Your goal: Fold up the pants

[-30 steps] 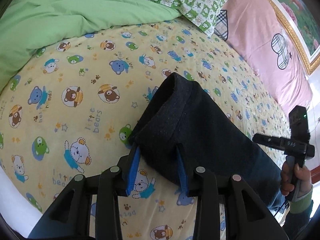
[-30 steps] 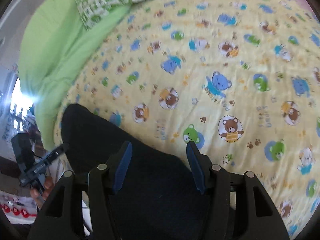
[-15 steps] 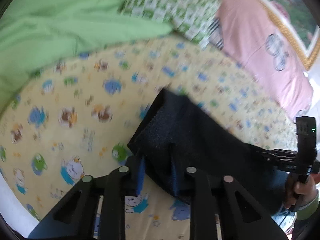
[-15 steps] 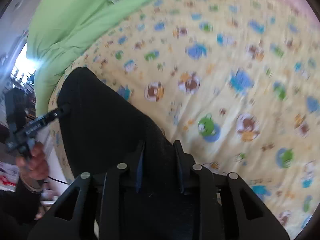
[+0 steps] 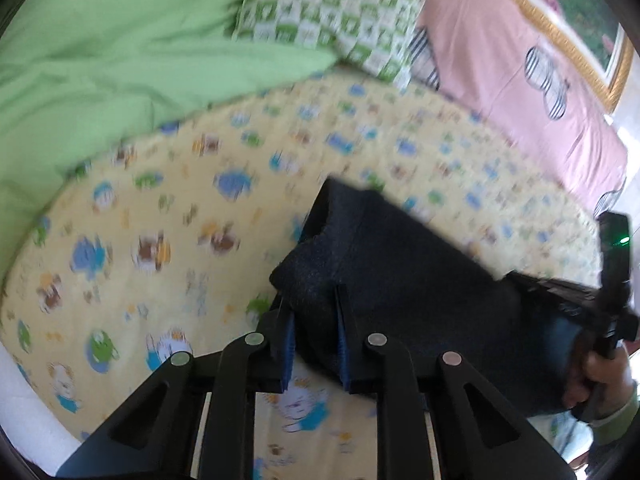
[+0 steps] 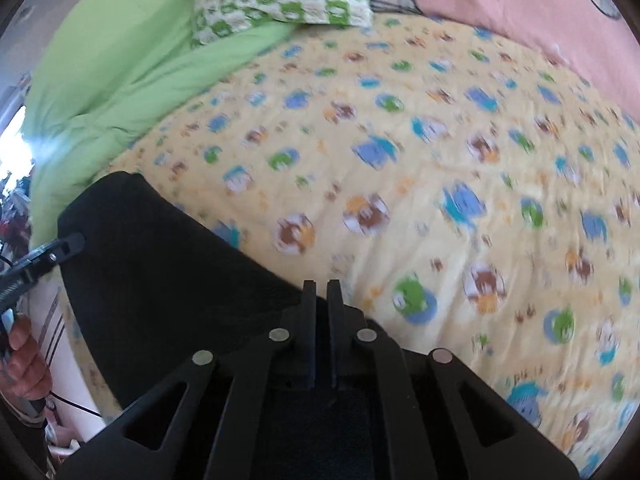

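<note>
No brand tags or readable writing anywhere, fwiw. Bedsheet (image 5: 168, 216) print too smeared by motion blur to make out any lettering, just blobs of bears in blue, brown and green on yellow.

Dark pants (image 5: 400, 280) lying on that sheet near the bed's close edge, one end bunched up and lifted. Left gripper (image 5: 314, 344) partly closed, blue pads (image 5: 289, 344) pressed on either side of a thick fold of the fabric, so gripping it but with a fair gap left between the fingers. Right gripper (image 6: 321, 320) squeezed nearly flat, only a sliver between the fingers, pinching the edge of the pants (image 6: 160, 272) right where the dark cloth meets the sheet (image 6: 440, 160).

Hard to tell waistband from leg ends, cloth just reads as one black mass in the right wrist view. Lower part of the pants cut off behind the gripper frames in both views.

Green duvet (image 5: 100, 60) heaped at the far side, green checked pillow (image 5: 332, 12) on top of it, pink cover (image 5: 520, 80) beside. Striped patches on the pink cover partly cropped. Gold picture frame (image 5: 568, 36) sliced by the lens edge.
</note>
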### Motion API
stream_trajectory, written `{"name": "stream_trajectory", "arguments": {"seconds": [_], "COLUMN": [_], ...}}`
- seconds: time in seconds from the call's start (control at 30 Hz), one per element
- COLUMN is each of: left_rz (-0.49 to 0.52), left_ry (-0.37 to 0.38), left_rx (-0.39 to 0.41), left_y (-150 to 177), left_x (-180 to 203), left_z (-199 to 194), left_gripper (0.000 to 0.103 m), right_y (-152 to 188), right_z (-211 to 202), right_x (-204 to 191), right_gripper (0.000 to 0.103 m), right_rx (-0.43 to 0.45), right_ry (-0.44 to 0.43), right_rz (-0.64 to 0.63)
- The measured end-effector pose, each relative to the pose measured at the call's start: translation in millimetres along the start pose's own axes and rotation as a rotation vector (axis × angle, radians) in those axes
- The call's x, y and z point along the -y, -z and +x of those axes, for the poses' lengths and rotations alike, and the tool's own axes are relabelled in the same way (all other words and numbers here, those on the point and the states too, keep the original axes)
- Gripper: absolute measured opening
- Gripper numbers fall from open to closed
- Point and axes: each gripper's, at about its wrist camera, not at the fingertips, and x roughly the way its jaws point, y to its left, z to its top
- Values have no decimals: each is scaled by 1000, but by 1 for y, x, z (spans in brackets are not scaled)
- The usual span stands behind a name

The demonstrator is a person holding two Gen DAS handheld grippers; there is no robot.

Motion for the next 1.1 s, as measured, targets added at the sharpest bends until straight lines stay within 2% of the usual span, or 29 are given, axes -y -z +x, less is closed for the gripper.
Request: {"name": "stream_trajectory", "arguments": {"seconds": [0.1, 0.23, 0.37, 0.43, 0.47, 0.53, 0.57, 0.8, 1.1], "left_rz": [-13, -26, -36, -35, -30, 0, 17, 169, 389], "left_ry": [3, -53, -73, -64, -48, -12, -1, 120, 272], "left_rx": [4, 37, 92, 114, 121, 124, 123, 71, -19], "left_y": [12, 9, 3, -1, -3, -6, -6, -4, 15], "left_x": [-7, -8, -8, -2, 3, 18, 26, 99, 201], "left_z": [2, -21, -47, -59, -63, -67, -67, -53, -34], "left_gripper": [25, 49, 49, 50, 50, 50, 51, 53, 57], "right_y": [8, 9, 19, 29, 33, 48, 55, 112, 183], "right_z": [-2, -22, -56, -74, -80, -98, -106, -168, -217], "right_x": [6, 8, 12, 17, 21, 30, 33, 59, 94], "right_gripper": [9, 9, 10, 16, 20, 47, 49, 49, 49], "right_rx": [11, 51, 107, 132, 140, 160, 174, 282, 343], "right_ry": [1, 25, 18, 18, 15, 26, 32, 79, 176], "right_rz": [15, 33, 62, 90, 103, 145, 159, 293, 461]}}
